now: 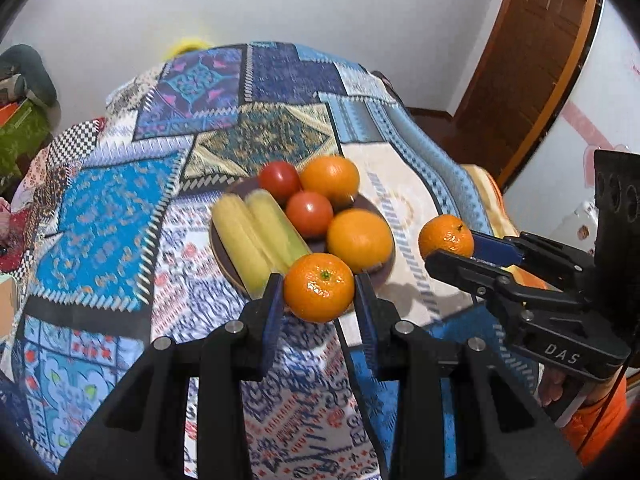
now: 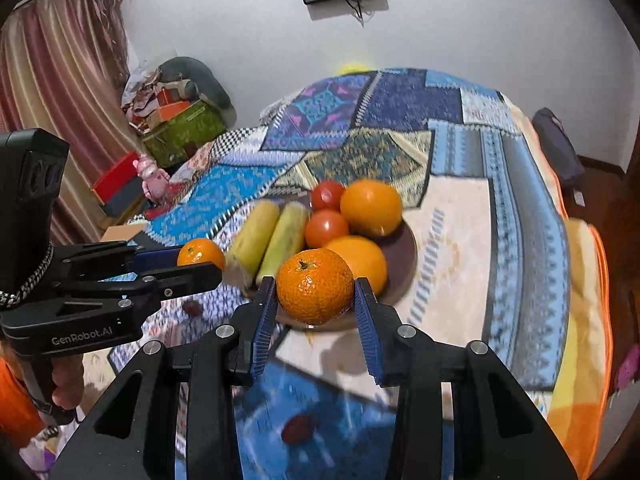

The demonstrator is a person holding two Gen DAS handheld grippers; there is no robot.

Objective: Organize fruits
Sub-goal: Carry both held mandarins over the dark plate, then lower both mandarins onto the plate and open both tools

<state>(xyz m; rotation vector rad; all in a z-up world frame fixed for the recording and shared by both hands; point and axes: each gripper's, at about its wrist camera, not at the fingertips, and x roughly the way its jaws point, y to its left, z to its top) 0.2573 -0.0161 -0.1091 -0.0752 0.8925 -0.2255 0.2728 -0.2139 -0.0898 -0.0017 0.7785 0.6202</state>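
left wrist view: looks forward and down along own fingers, close above the patchwork cloth (image 1: 120,216), door at right. right wrist view: same tilt, from the other side, curtain at left. both share the dark plate (image 1: 376,276) (image 2: 404,256), and each catches the other gripper.

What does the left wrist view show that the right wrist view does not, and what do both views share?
Only the left wrist view shows the brown door. Only the right wrist view shows the striped curtain and two small dark fruits on the cloth. Both show the brown plate with corn cobs, tomatoes and oranges, and each gripper holding a mandarin.
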